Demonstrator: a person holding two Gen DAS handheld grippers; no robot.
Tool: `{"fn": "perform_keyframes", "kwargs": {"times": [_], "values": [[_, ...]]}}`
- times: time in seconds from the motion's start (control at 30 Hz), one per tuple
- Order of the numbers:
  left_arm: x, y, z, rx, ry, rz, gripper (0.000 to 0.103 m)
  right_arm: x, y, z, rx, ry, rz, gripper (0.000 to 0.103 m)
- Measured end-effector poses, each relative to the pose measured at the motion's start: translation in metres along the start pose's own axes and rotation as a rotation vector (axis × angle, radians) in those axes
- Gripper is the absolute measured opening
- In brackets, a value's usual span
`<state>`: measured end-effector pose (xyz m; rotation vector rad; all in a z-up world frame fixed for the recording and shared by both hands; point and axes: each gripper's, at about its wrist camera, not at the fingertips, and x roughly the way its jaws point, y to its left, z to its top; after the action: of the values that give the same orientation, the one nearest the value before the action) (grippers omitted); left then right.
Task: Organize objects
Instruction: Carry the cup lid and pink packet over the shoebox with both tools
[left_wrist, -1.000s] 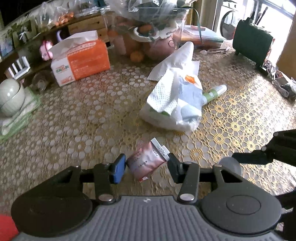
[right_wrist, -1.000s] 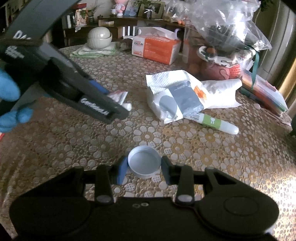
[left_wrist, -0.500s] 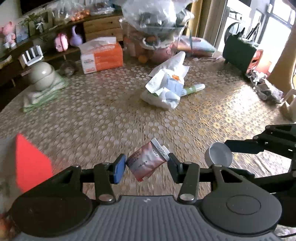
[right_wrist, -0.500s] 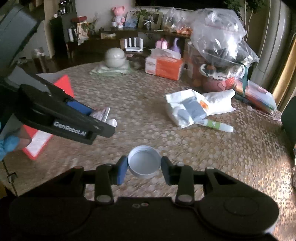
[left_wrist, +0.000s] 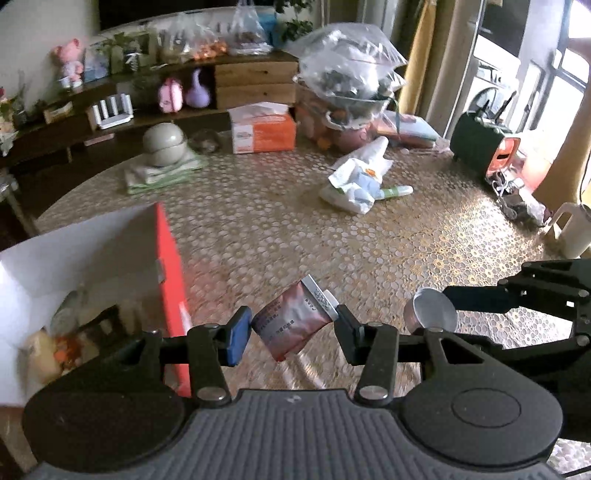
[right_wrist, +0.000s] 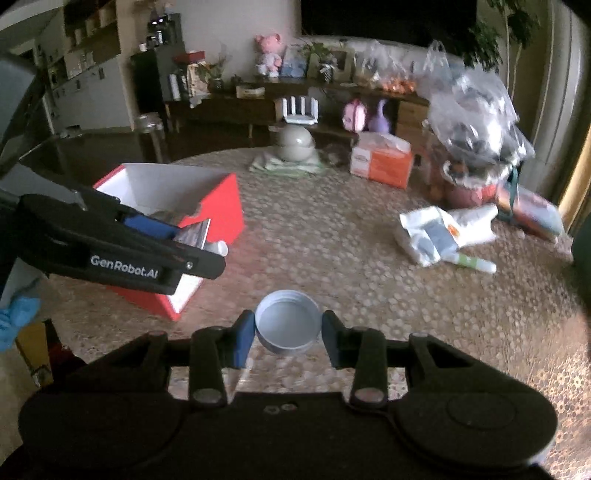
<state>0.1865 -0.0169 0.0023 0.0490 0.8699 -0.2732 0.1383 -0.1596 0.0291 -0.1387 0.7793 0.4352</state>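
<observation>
You hold the pink sachet (left_wrist: 291, 320) in the left hand-held gripper (left_wrist: 291, 325), pinched between its pads and tilted, in the air above the counter (left_wrist: 369, 243) just beside the red box (left_wrist: 170, 266). The right hand-held gripper (right_wrist: 287, 330) is closed on the white lid (right_wrist: 287, 328), open side up, also clear of the counter. The red box stands open with some things already inside, so I judge the step is to drop both items there. Bring the sachet fully over the opening before you release, because its lower corner hangs down and may catch the red wall. Keep the two grippers apart; they are near each other. The tissue pack (left_wrist: 352, 184) and tube (left_wrist: 397, 192) remain far behind.
</observation>
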Motion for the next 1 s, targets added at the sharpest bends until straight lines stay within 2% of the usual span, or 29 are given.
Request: {"fn": "perform_keyframes", "kwargs": {"times": [0.23, 0.5, 0.83, 1.0], "values": [[-0.038, 0.029, -0.021, -0.045, -0.044, 0.038, 0.048, -0.011, 0.043, 0.009, -0.055, -0.034, 0.03, 0.039], [-0.063, 0.068, -0.04, -0.092, -0.064, 0.079, 0.048, -0.003, 0.081, 0.023, -0.086, -0.036, 0.097, 0.039], [-0.072, 0.118, -0.046, -0.142, -0.061, 0.14, 0.048, 0.02, 0.119, 0.052, -0.111, -0.043, 0.165, 0.039], [-0.071, 0.142, -0.043, -0.159, -0.061, 0.181, 0.048, 0.041, 0.132, 0.065, -0.131, -0.038, 0.167, 0.039]]}}
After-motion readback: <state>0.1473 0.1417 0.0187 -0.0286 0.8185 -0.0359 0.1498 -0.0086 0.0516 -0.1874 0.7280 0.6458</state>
